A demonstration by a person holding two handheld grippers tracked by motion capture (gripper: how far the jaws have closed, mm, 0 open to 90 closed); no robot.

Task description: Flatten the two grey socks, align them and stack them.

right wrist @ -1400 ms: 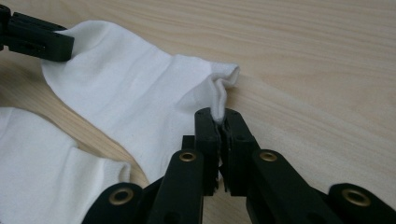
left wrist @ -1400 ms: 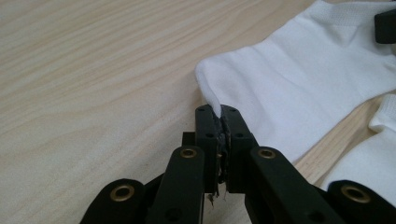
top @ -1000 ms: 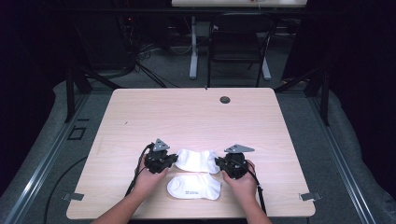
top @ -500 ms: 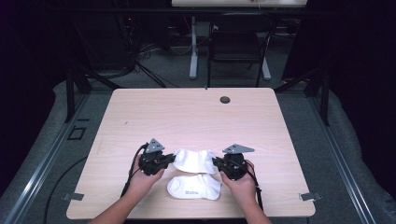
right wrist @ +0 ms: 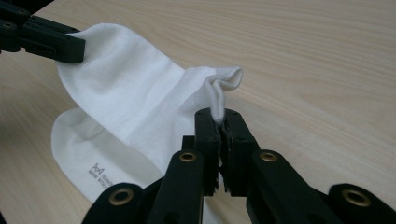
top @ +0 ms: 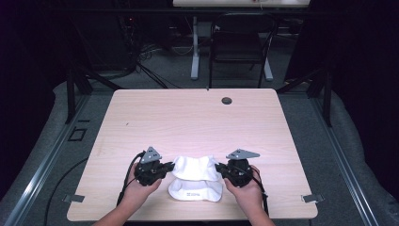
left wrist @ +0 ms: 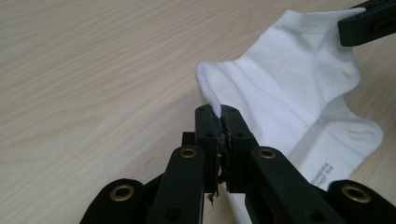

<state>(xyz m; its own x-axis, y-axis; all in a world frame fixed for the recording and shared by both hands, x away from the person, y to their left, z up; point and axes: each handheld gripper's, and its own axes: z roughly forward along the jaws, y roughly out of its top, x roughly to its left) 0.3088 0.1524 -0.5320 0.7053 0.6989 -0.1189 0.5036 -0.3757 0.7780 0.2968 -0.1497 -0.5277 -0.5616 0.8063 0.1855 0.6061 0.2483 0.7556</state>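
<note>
High view: we see the left gripper (top: 165, 168) and the right gripper (top: 221, 168) facing each other near the desk's (top: 197, 117) front edge, each held in one of the person's hands, with a white sock (top: 195, 168) stretched between them. Each gripper is closed on one end of that sock. A second white sock (top: 195, 189) lies flat on the desk just below and between the two grippers, partly under the held one, with small printed lettering on it.

In the left gripper view, we find the left gripper (left wrist: 222, 112) with its jaws pressed together on a pinched fold of the sock's (left wrist: 289, 79) edge right at the tips. The fabric runs away ahead and to the right of this gripper, up to the right gripper's black jaw at the top right corner. The second sock (left wrist: 341, 140) lies on the desk (left wrist: 93, 70) to the right of the jaws.

In the right gripper view, the right gripper (right wrist: 221, 114) is likewise clamped on a bunched corner of the sock (right wrist: 135, 88), which spreads ahead and to the left, toward the left gripper at the top left. The lettered sock (right wrist: 88, 154) sits lower left of the jaws.
</note>
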